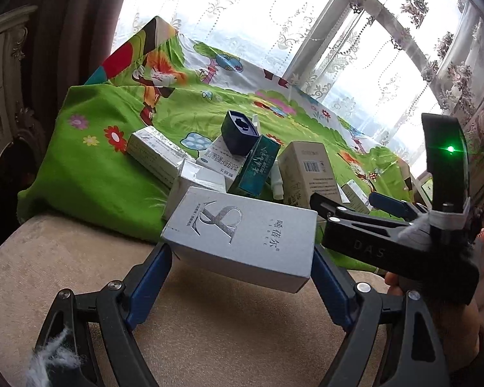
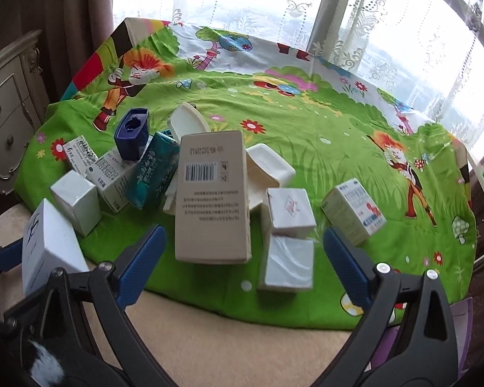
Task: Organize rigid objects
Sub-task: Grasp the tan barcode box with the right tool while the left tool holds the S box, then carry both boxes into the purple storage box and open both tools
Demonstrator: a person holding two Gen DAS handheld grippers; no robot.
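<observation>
Left gripper [image 1: 242,258] is clamped across the short sides of the silver-grey logo box [image 1: 242,237], both blue pads flat on its ends, so the wide spread is a grip, not a release. The box hangs clear of the beige cushion [image 1: 80,258], at the near edge of the green cartoon cloth [image 2: 306,122], probably lifted out to be sorted. Right gripper [image 2: 242,245] is spread with nothing between the pads; it hovers in front of the tall barcode box [image 2: 209,200], likely the next pick. Left of that box lean the teal carton [image 2: 151,174] and navy box [image 2: 132,135], heaped. Right of it lie small white boxes [image 2: 290,209].
</observation>
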